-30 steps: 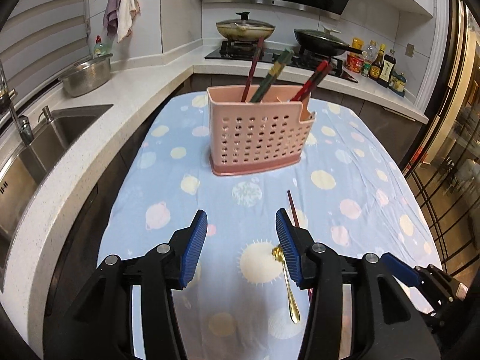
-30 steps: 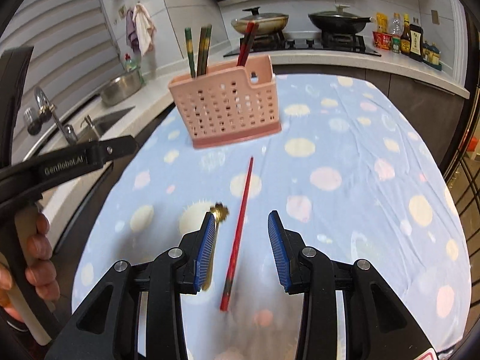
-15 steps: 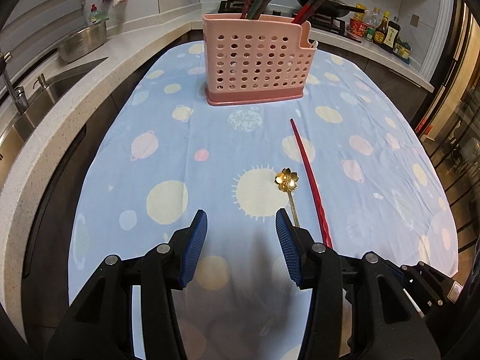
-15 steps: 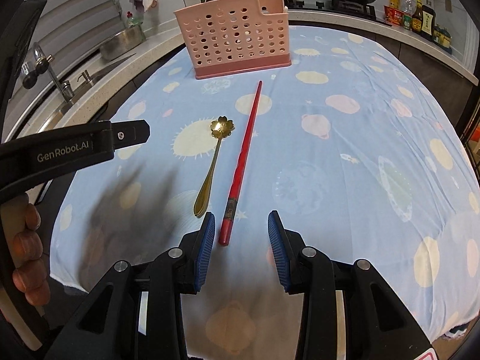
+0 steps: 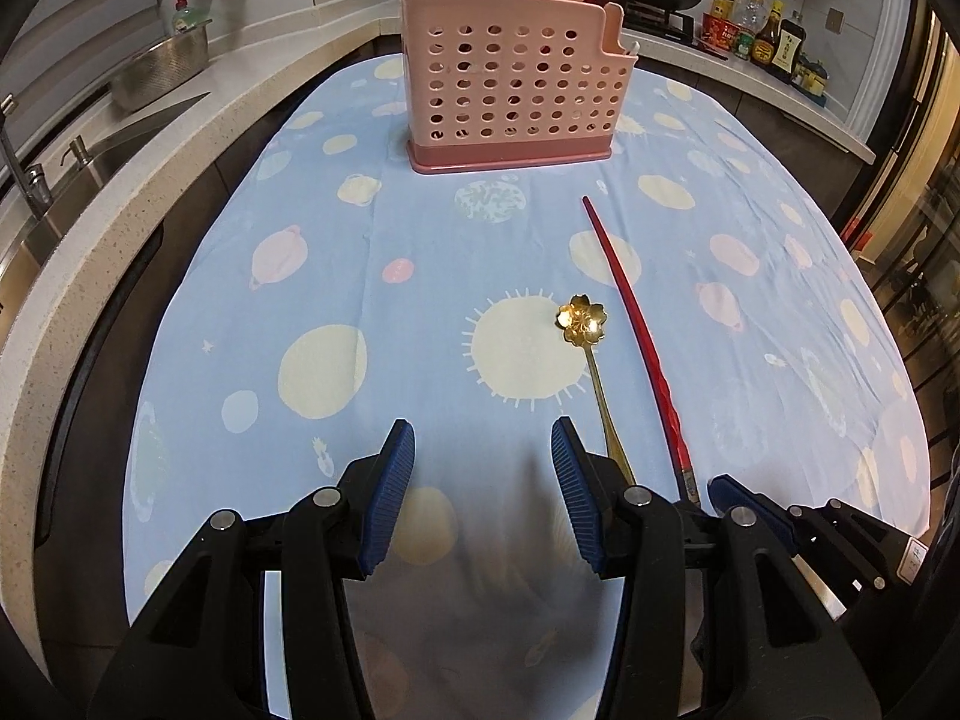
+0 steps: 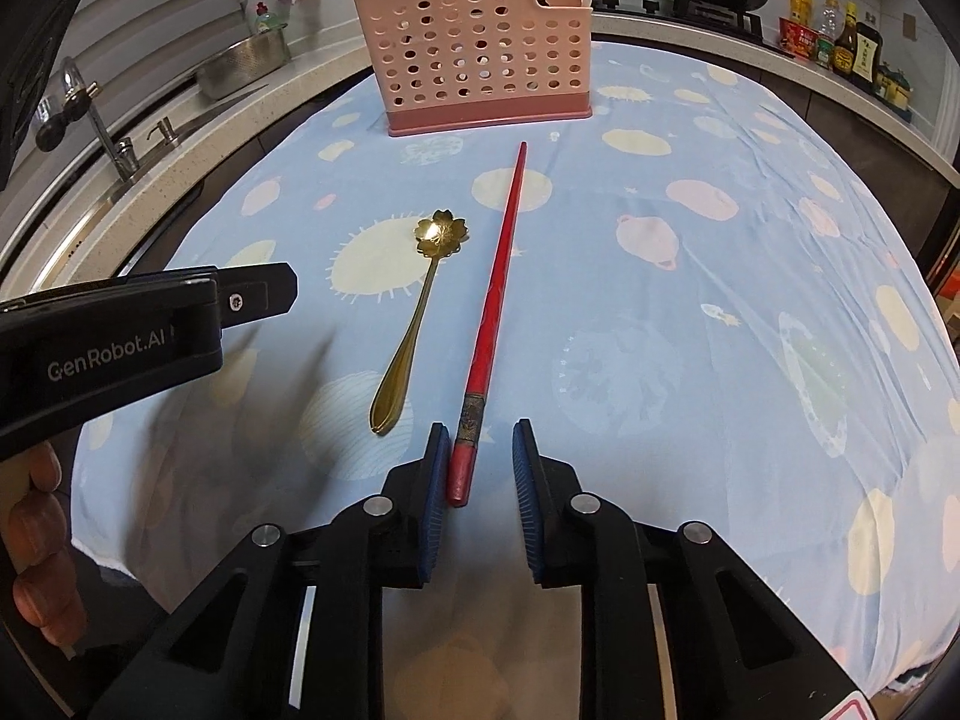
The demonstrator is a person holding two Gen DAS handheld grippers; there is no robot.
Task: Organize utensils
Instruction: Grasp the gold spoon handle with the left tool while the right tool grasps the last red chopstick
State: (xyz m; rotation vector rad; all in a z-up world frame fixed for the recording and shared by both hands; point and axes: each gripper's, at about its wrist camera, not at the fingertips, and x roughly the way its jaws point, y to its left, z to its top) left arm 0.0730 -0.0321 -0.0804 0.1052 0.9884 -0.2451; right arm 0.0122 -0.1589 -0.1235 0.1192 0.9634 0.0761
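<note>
A red chopstick (image 6: 498, 276) and a gold flower-bowl spoon (image 6: 420, 312) lie side by side on the blue planet-print tablecloth (image 6: 690, 330). My right gripper (image 6: 480, 438) hangs low over the chopstick's thick near end, which sits between its jaws; the jaws are closing, with a gap still showing on the right side. My left gripper (image 5: 482, 438) is open over bare cloth, and the spoon (image 5: 585, 324) handle runs just right of its right finger. The chopstick (image 5: 636, 330) lies further right. A pink perforated holder (image 5: 510, 90) with several chopsticks stands at the far end.
A hand (image 6: 36, 540) holds the left gripper's black body (image 6: 150, 324) at the left of the right wrist view. A stone counter with a sink (image 5: 90, 156) and a metal bowl (image 5: 162, 66) runs along the left. A stove with pans and sauce bottles (image 5: 768, 45) lines the back.
Both grippers have sunk toward the table and tilted down. The right jaws have narrowed around the chopstick's thick end. The left jaws keep the same width.
</note>
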